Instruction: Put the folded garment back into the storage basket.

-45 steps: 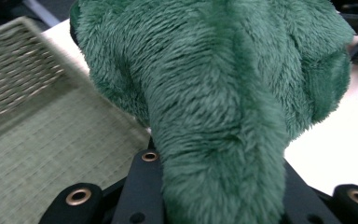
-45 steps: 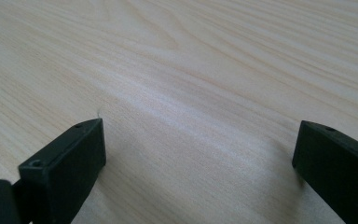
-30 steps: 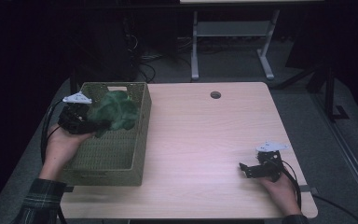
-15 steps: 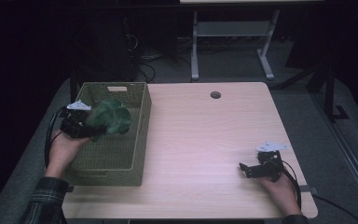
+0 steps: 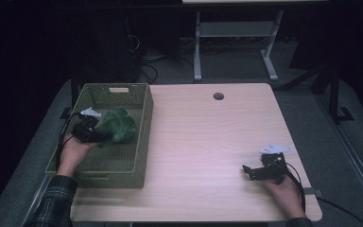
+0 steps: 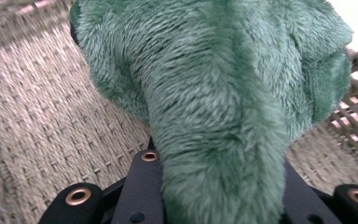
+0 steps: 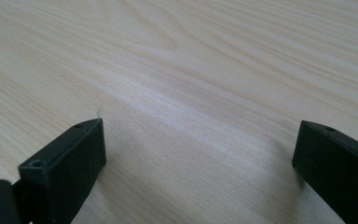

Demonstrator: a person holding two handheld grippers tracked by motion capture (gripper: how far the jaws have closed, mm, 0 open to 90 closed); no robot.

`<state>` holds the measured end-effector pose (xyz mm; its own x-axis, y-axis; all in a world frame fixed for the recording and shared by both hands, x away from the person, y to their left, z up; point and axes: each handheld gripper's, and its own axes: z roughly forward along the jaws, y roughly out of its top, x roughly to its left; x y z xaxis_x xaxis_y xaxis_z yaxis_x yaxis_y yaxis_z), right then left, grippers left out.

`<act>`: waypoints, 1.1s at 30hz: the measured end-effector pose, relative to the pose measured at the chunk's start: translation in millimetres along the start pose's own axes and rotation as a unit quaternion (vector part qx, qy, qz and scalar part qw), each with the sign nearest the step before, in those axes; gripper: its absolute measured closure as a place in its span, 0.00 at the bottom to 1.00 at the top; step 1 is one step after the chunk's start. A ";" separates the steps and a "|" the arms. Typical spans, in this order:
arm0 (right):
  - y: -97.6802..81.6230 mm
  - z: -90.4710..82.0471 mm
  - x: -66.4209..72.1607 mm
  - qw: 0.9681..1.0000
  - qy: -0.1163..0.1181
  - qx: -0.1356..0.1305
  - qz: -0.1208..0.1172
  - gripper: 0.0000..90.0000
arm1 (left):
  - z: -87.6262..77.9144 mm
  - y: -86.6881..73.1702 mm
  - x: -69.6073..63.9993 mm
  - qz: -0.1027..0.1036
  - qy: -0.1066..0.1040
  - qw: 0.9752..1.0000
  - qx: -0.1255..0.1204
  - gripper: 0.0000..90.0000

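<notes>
Lowered into the woven basket (image 5: 139, 137) at the tabletop's (image 5: 208, 142) nine o'clock, your left gripper (image 5: 96, 135) stays clenched on the green plush toy (image 5: 118, 126), near release; your right gripper (image 5: 251, 171) rests wide open at four o'clock.

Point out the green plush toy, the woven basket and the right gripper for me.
green plush toy (image 5: 118, 126), high view, middle of its furry body.
woven basket (image 5: 144, 142), high view, its right-hand wall.
right gripper (image 5: 246, 171), high view, between the tips of its open jaws, over the table.
</notes>
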<state>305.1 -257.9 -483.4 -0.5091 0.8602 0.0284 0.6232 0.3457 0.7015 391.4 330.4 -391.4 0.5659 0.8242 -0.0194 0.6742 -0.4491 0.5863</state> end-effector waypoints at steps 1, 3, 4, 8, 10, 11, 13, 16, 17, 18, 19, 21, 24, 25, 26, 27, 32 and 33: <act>0.0 0.0 0.0 1.000 -0.001 0.000 0.000 0.03 | 1.9 0.1 -0.4 0.002 0.001 1.000 0.006 0.82; 0.0 -0.1 0.1 1.000 -0.001 0.000 0.000 0.03 | 4.2 -0.1 0.0 0.001 -0.002 1.000 0.016 0.82; 0.0 -0.1 0.1 1.000 -0.001 0.000 0.000 0.03 | 5.2 -0.3 0.5 0.001 -0.004 1.000 0.021 0.82; 0.0 0.0 -0.2 1.000 -0.001 -0.001 -0.002 0.03 | 10.3 -1.5 1.0 -0.001 -0.005 0.999 0.040 0.80; 0.0 0.0 -0.1 1.000 -0.001 -0.001 -0.001 0.03 | 12.5 -2.0 1.0 -0.002 -0.005 0.999 0.048 0.79; 0.0 0.0 -0.1 1.000 -0.001 -0.001 -0.001 0.03 | 13.9 -2.3 1.2 -0.003 -0.007 0.999 0.052 0.78; 0.0 0.0 -0.1 1.000 0.000 0.000 -0.001 0.03 | 16.1 -3.0 1.3 -0.002 -0.010 0.998 0.062 0.75; 0.0 0.0 -0.1 1.000 -0.001 0.000 -0.001 0.03 | 19.1 -3.7 0.9 0.001 -0.013 0.998 0.069 0.70; 0.0 0.0 -0.1 1.000 -0.001 0.000 -0.001 0.03 | 19.6 -3.7 0.8 0.003 -0.012 0.997 0.072 0.68; 0.0 0.0 -0.1 1.000 -0.001 0.000 -0.001 0.03 | 20.5 -4.1 0.9 0.002 -0.014 0.997 0.073 0.66; 0.0 0.0 -0.1 1.000 -0.001 0.000 -0.001 0.03 | 21.2 -4.4 0.9 0.001 -0.015 0.997 0.077 0.64; 0.0 0.0 -0.1 1.000 -0.001 0.000 -0.001 0.03 | 22.1 -4.9 1.3 -0.001 -0.013 0.997 0.080 0.58; -0.1 0.0 -0.1 1.000 -0.001 -0.001 -0.001 0.03 | 22.8 -5.0 1.9 -0.008 -0.016 0.997 0.076 0.48; 0.0 0.0 -0.1 1.000 -0.001 -0.001 -0.001 0.03 | 22.9 -4.9 1.9 -0.007 -0.014 0.997 0.075 0.43; 0.0 0.0 -0.1 1.000 -0.001 -0.001 -0.001 0.03 | 23.0 -4.9 1.5 -0.005 -0.011 0.997 0.074 0.39; 0.0 0.0 -0.1 1.000 -0.001 -0.001 -0.001 0.03 | 23.3 -5.0 1.1 -0.002 -0.009 0.997 0.072 0.35; -0.1 0.0 0.0 1.000 -0.001 -0.001 -0.001 0.03 | 22.8 -4.8 1.8 -0.003 -0.001 0.998 0.058 0.18; -0.1 0.0 -0.1 1.000 -0.001 -0.001 -0.001 0.03 | 22.3 -4.8 2.1 -0.002 0.000 0.998 0.055 0.16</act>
<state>305.1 -258.0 -483.4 -0.5090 0.8604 0.0249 0.6212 0.3471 0.7026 399.9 326.6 -412.3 0.5639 0.8256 -0.0212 0.7240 -0.4819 0.4936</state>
